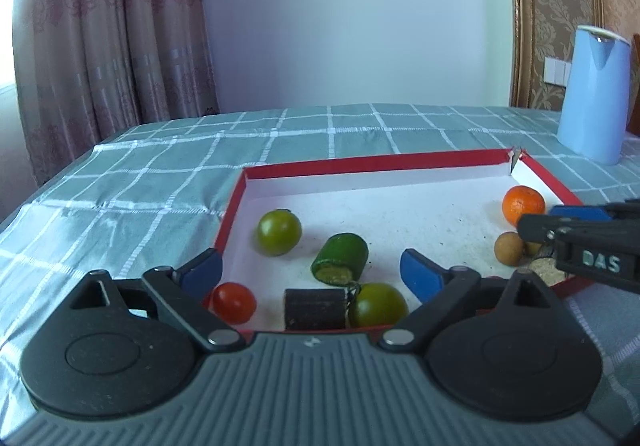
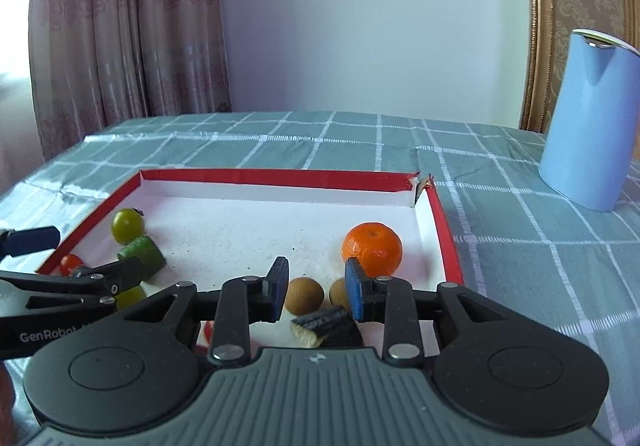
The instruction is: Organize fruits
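A table under a green checked cloth (image 1: 328,126) fills the lower half of both views, with a pale wall behind, a patterned curtain (image 1: 112,26) at upper left and a light blue jug (image 2: 588,118) standing on the cloth at the right edge.

Nearest in the left wrist view, the left gripper (image 1: 310,274) hangs over the near rim of a shallow red-edged box (image 1: 400,158), its blue fingers spread wide and holding nothing. Between them, at bottom centre, lie a red tomato (image 1: 233,302), a dark cylinder piece (image 1: 315,308) and a green tomato (image 1: 378,305) touching it. Just beyond sits a cut green piece (image 1: 340,263), and further back to the left another green tomato (image 1: 279,232).

In the right wrist view, the right gripper (image 2: 316,292) is partly open over the box's near right corner, gripping nothing. A dark-skinned chunk (image 2: 332,330) lies just below its fingertips, and two small brown round fruits (image 2: 306,295) sit in the gap beyond, one mostly hidden behind the right finger. The orange (image 2: 372,248) stands behind that finger, near the right wall.

The box's far right corner (image 2: 420,184) is torn
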{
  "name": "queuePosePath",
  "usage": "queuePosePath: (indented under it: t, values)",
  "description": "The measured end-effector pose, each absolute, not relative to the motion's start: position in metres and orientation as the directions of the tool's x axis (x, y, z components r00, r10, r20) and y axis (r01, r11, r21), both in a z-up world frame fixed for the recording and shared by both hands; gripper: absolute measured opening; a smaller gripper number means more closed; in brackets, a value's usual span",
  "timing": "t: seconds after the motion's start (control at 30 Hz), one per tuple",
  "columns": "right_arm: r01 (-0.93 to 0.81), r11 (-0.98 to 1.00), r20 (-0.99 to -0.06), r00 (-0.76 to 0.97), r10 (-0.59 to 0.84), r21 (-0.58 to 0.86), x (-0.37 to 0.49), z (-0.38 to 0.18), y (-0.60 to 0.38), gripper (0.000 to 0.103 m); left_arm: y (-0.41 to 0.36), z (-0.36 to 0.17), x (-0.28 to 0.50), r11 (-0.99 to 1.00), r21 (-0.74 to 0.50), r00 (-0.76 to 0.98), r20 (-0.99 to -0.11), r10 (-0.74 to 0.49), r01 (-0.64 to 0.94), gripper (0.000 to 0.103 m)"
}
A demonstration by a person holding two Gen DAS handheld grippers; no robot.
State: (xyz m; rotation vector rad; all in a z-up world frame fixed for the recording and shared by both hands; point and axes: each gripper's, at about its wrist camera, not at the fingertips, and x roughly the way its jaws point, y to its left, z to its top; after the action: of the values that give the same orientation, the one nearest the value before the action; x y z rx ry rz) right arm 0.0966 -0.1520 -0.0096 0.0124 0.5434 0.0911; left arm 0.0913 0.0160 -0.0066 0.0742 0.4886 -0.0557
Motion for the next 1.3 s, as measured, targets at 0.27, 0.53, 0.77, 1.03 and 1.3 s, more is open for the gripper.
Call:
queuePosePath:
  t: [0.27, 0.53, 0.77, 1.03, 1.3]
  values:
    - [-0.039, 0.999, -0.36, 0.933, 0.029, -0.019, 0.045, -0.002, -0.144, 0.081, 0.025, -0.009, 0.073, 0.996, -0.003, 0.874, -0.48, -0.08, 0.089, 0.097]
    - [0.003, 0.999, -0.418, 0.908, 0.018, 0.049, 0.036, -0.013, -0.153, 0.081, 0.016, -0.012, 0.052, 0.994, 0.036, 0.892, -0.445, -0.077, 0.104, 0.1]
    - [0.013, 0.998, -0.431, 0.902, 0.014, 0.059, 0.035, -0.017, -0.154, 0.081, 0.015, -0.012, 0.053, 0.994, 0.044, 0.894, -0.442, -0.068, 0.097, 0.101]
    - [0.003, 0.999, -0.436, 0.9, 0.021, 0.054, 0.033, -0.018, -0.152, 0.081, 0.014, -0.013, 0.052, 0.994, 0.05, 0.897, -0.438, -0.065, 0.096, 0.101]
    - [-0.009, 0.999, -0.438, 0.898, 0.029, 0.049, 0.032, -0.018, -0.151, 0.081, 0.015, -0.012, 0.052, 0.996, 0.048, 0.897, -0.44, -0.051, 0.08, 0.103]
